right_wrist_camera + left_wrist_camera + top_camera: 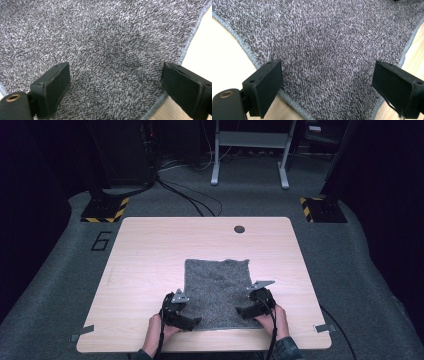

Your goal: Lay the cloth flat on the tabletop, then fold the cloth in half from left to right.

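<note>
While the grey towel (217, 292) lies flat toward the near edge of the counter (145, 255), I hold the left gripper (186, 321) and right gripper (245, 312) over its near corners, jaws apart and empty, probably to pinch them. Both gripper views reveal the stitched hem (244, 46); the high view adds my hands.

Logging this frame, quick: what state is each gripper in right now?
Left gripper: open, jaws wide apart over the grey towel, holding nothing.
Right gripper: open over the same towel, holding nothing.
</note>
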`<action>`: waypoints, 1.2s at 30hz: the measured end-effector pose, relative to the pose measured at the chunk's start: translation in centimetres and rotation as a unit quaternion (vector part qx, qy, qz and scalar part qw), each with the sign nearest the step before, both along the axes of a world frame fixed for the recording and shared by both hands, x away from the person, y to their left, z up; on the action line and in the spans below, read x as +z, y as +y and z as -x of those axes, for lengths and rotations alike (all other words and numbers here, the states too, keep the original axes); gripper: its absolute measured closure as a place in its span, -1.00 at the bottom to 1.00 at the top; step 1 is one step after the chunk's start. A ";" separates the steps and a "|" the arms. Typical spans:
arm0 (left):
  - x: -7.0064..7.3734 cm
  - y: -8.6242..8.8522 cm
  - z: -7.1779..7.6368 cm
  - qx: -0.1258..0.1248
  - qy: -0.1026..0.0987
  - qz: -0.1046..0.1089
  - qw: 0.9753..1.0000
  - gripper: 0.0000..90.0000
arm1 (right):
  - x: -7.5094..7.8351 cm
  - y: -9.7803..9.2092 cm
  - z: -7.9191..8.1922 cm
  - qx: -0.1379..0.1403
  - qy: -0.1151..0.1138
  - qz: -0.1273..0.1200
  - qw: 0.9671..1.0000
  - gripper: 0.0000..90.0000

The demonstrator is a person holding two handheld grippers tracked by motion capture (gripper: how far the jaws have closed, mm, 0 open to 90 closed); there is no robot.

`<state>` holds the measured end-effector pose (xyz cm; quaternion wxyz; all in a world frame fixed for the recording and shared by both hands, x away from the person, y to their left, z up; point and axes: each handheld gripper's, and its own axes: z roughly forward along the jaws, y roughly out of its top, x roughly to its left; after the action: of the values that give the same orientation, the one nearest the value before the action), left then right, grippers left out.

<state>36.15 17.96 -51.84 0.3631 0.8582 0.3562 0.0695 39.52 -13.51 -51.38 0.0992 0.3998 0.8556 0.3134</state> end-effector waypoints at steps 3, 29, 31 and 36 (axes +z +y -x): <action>0.1 0.3 -0.1 0.000 0.002 0.008 1.000 -0.78 | 0.0 0.0 0.0 0.000 0.000 0.002 1.000 -0.81; 2.6 3.3 -7.7 0.071 -0.016 0.009 0.997 -0.79 | 2.8 8.1 3.8 0.071 -0.035 -0.037 0.996 -0.78; 2.5 3.4 -8.3 0.077 -0.012 0.008 0.997 -0.79 | 2.7 9.1 4.1 0.078 -0.029 -0.042 0.996 -0.78; 2.5 3.7 -9.6 0.082 -0.012 0.008 0.997 -0.78 | 2.4 11.2 4.6 0.102 -0.024 -0.042 0.994 -0.78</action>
<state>45.80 21.70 -49.33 0.3673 0.8221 0.4218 0.1062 34.87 -2.32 -48.96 0.0707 0.3066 0.8753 0.3671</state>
